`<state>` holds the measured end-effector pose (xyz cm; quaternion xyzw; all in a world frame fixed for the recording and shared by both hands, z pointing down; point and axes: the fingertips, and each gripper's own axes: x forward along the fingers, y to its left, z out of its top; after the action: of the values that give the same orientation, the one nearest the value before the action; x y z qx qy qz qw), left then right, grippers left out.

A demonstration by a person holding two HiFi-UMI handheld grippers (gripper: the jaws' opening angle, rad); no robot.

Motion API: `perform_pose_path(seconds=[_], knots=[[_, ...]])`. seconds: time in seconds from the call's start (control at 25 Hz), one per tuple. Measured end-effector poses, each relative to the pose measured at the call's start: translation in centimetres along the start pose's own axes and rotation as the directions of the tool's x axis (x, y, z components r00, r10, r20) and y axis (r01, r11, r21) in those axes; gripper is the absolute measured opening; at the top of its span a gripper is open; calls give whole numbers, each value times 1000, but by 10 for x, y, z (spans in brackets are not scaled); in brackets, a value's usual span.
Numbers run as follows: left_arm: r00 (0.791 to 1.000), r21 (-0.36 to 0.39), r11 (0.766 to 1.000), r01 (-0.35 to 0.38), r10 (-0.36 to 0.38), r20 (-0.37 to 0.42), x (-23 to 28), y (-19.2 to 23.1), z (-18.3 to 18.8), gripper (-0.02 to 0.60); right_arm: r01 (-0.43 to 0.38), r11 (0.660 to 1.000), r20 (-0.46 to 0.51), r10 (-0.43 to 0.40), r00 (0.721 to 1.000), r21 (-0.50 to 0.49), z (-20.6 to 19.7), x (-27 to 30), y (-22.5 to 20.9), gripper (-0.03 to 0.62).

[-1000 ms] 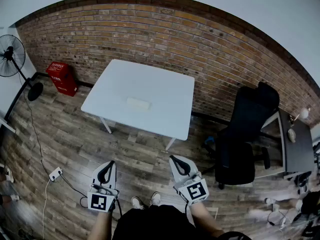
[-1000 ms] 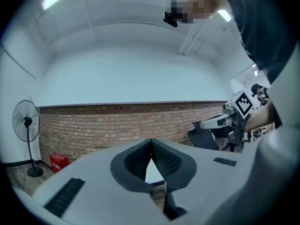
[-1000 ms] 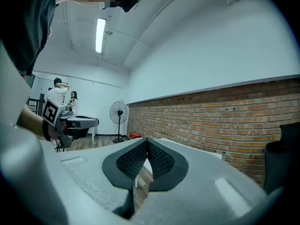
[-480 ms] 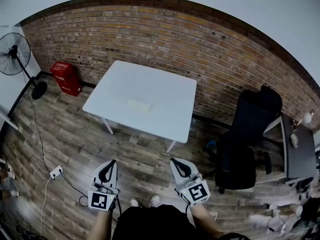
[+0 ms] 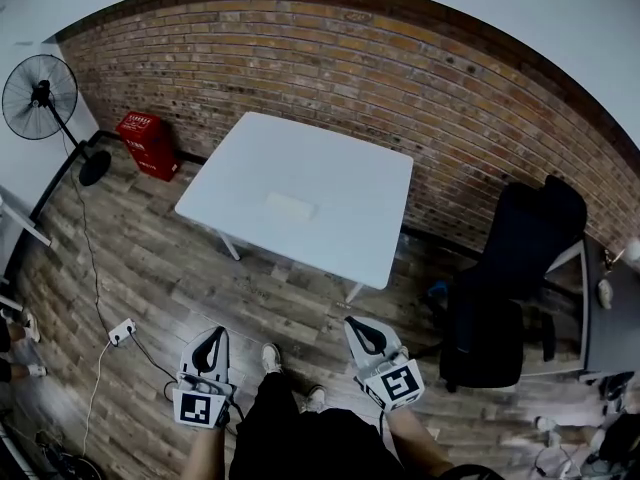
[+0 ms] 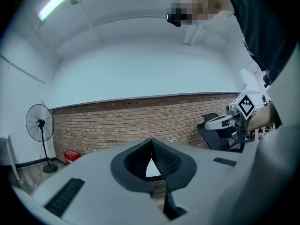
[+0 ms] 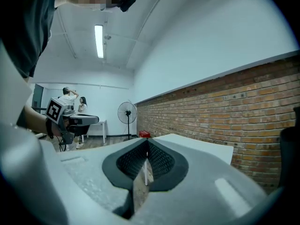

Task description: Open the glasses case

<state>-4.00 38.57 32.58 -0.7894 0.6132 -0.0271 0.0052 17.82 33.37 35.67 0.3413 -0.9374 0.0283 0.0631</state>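
A pale glasses case (image 5: 291, 206) lies shut near the middle of a white square table (image 5: 345, 168), seen in the head view, well ahead of me. Both grippers hang low near my body, far short of the table. My left gripper (image 5: 211, 340) is shut and holds nothing; in the left gripper view its jaws (image 6: 151, 150) meet at their tips. My right gripper (image 5: 360, 326) is shut and empty too, its jaws (image 7: 146, 151) closed together. The case does not show in either gripper view.
A brick wall (image 5: 330, 68) runs behind the table. A black office chair (image 5: 500, 288) stands at the right, beside a dark desk (image 5: 610, 318). A standing fan (image 5: 45, 98) and a red box (image 5: 150, 146) are at the left. A cable and power strip (image 5: 122, 330) lie on the wood floor.
The head view has shifted: table, fan and chair all slid to the right in the picture. A foot has stepped forward between the grippers. Both grippers stayed shut and sank slightly.
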Motion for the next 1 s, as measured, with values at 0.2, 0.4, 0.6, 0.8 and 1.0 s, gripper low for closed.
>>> perform_pose_path(seconds=[0.2, 0.4, 0.6, 0.8, 1.0], knots=[[999, -15, 999, 35, -35, -2, 35, 13, -14, 6, 1, 1000, -18, -1, 1000, 0, -6, 34, -10, 5], [998, -33, 997, 66, -66, 11, 92, 49, -15, 6, 28, 1000, -46, -28, 999, -1, -3, 82, -37, 5], [994, -47, 993, 109, -109, 19, 155, 98, -14, 6, 67, 998, -59, -68, 996, -16, 16, 147, -68, 5], [986, -64, 984, 165, -163, 27, 208, 143, -7, 6, 98, 995, -70, -100, 993, -27, 39, 209, -86, 5], [974, -77, 971, 226, -224, 27, 246, 174, -13, 6, 134, 991, -92, -136, 986, -30, 45, 250, -93, 5]])
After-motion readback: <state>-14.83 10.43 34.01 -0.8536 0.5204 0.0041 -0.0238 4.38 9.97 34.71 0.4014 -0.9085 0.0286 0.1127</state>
